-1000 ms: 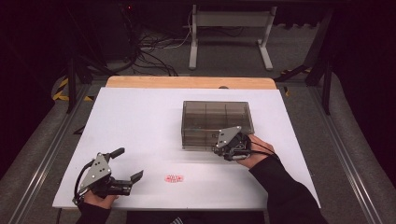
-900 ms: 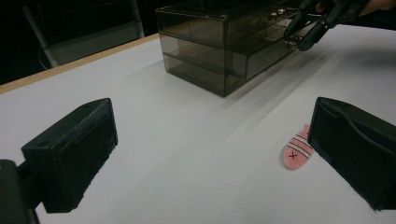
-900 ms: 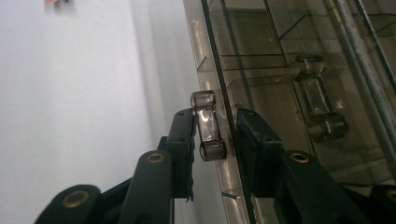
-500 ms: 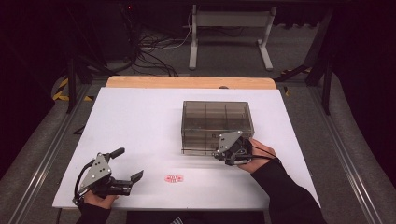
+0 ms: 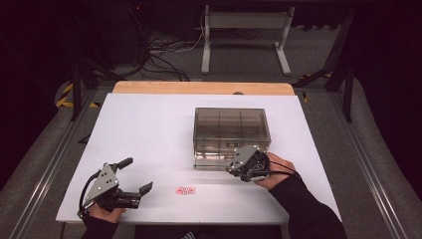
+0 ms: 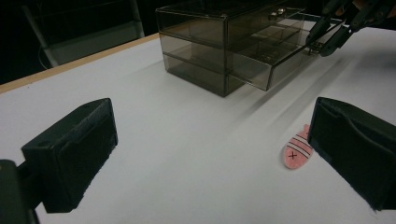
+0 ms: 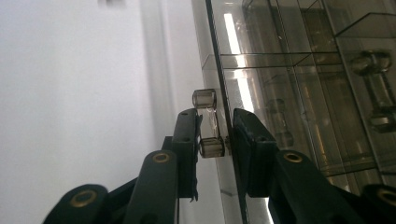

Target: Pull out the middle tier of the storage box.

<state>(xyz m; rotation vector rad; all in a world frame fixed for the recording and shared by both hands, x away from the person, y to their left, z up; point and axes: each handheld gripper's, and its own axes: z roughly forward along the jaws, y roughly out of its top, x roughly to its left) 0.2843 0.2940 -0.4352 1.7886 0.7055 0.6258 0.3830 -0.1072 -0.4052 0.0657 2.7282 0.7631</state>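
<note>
The handle (image 7: 208, 122) of a drawer (image 6: 280, 65) in the smoked box (image 5: 231, 137) is clamped by the right gripper (image 7: 215, 135): one finger sits on the outer face of the handle, the other behind the drawer front, the jaws having just been closing to a narrow gap. The drawer stands partly pulled out, at the box's near front.

The grip is small and on slick plastic, so the handle could be lost if the pull runs off the drawer's axis. The light box, held down by nothing, could be dragged across the table (image 5: 149, 129) rather than the drawer sliding. The drawer could be pulled right out and dropped.

The box is clear grey plastic, hard, glossy and square-edged; the handle is a short bar on two round studs. The left gripper (image 5: 134, 175) rests wide open and empty, near a flat pink striped fish (image 6: 297, 152). The table is matt white.
</note>
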